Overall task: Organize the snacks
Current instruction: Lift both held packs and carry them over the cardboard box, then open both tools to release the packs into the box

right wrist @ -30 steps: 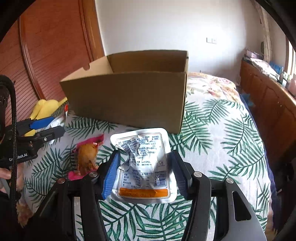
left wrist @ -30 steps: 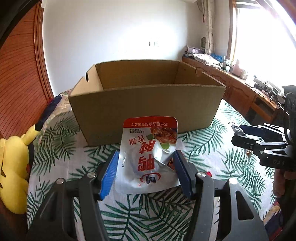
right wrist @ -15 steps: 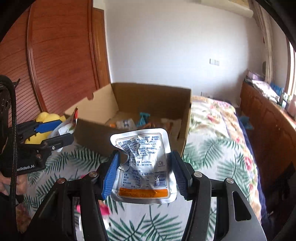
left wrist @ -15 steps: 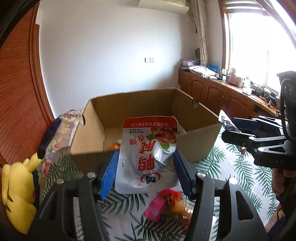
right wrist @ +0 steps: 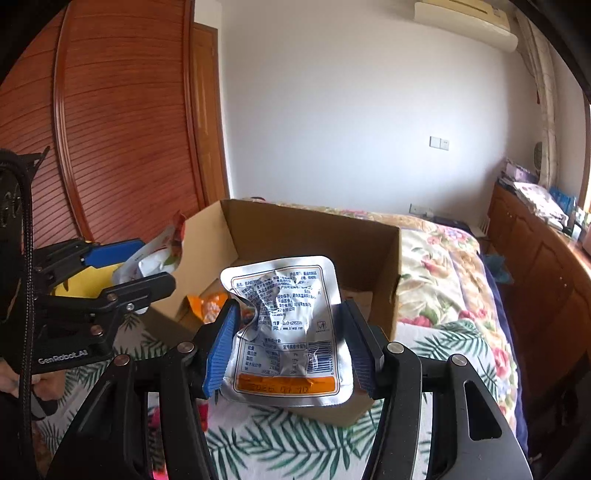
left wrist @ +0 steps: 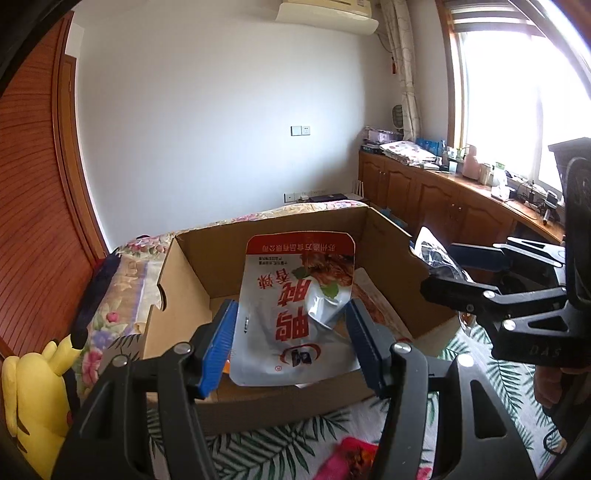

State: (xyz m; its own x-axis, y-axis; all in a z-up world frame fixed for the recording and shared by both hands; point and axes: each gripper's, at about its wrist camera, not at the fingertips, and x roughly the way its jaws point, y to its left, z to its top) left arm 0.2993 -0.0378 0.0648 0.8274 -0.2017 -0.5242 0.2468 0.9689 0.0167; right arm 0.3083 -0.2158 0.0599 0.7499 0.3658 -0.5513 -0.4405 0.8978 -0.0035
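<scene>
Jaws: left gripper [left wrist: 291, 343] clamps a red-printed silver foil pouch [left wrist: 295, 314]; right gripper [right wrist: 288, 347] clamps a crumpled silver label-side pouch [right wrist: 286, 328]. Both over the open cardboard box [right wrist: 380, 254], near edge. Step: carrying in. Next: release inside.

Place: a home bedroom
Bed [right wrist: 454, 332]: leaf- and flower-print bedspread, carrying a cardboard box [left wrist: 391, 236]
Walls: white, with an air conditioner [left wrist: 328, 13] mounted high
Storage: slatted wooden wardrobe doors [right wrist: 122, 129]; low wooden cabinets [left wrist: 436, 195] under a curtained window [left wrist: 517, 92]
Personal touch: yellow plush toy [left wrist: 33, 398] at the bed's left edge
</scene>
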